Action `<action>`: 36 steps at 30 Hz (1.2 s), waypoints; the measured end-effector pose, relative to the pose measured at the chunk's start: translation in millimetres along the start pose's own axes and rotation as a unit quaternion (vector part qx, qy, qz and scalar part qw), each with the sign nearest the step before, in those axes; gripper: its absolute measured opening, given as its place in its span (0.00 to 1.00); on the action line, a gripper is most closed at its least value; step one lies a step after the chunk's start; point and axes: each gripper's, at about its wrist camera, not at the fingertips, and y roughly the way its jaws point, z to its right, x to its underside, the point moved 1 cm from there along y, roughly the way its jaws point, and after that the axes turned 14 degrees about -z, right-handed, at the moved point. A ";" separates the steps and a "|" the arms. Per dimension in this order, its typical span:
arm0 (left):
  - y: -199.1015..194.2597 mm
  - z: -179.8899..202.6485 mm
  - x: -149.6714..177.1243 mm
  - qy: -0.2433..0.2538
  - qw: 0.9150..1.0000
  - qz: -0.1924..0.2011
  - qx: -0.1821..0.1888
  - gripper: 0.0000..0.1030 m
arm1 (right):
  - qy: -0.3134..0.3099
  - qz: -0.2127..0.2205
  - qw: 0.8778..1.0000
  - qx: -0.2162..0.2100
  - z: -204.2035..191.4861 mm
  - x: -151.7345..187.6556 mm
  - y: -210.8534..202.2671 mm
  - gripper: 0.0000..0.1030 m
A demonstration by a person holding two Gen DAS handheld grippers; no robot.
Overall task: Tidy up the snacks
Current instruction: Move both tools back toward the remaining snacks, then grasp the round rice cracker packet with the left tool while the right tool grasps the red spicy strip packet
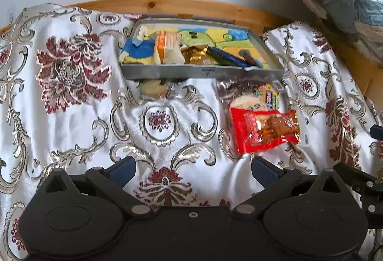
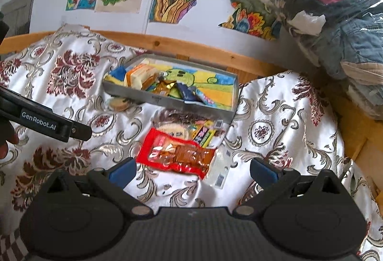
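Snack sorting on a brocade cloth (image 1: pixel 71 117). The grey tray (image 1: pixel 201 73) already contains a blue-and-yellow pack, an orange box (image 1: pixel 165 45), a gold wrapper (image 1: pixel 195 55) and a dark blue bar. The red packet (image 2: pixel 177 153) lies on the cloth in front of the tray, overlapping a clear-wrapped biscuit pack (image 2: pixel 172 128). The right hand-held gripper (image 2: pixel 191 168) hovers just short of the red packet, jaws wide apart and empty; the left hand-held gripper (image 1: pixel 192 168) is likewise spread and empty. Judged step: approach to grasp; next, closing on the thin crinkly packet edge
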 end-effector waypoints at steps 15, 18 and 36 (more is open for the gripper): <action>30.5 6.6 -12.8 0.018 0.999 -0.025 -0.011 0.99 | -0.039 -0.038 0.998 -0.018 -7.2 -1.4 29.7 1.00; 37.4 7.6 -16.9 0.016 0.999 -0.025 -0.010 0.99 | -0.036 -0.045 0.998 -0.023 -4.2 -3.3 37.5 1.00; 69.9 -2.2 -40.9 -0.021 0.999 -0.031 -0.004 0.99 | -0.084 -0.069 0.994 -0.026 10.3 -18.1 94.5 1.00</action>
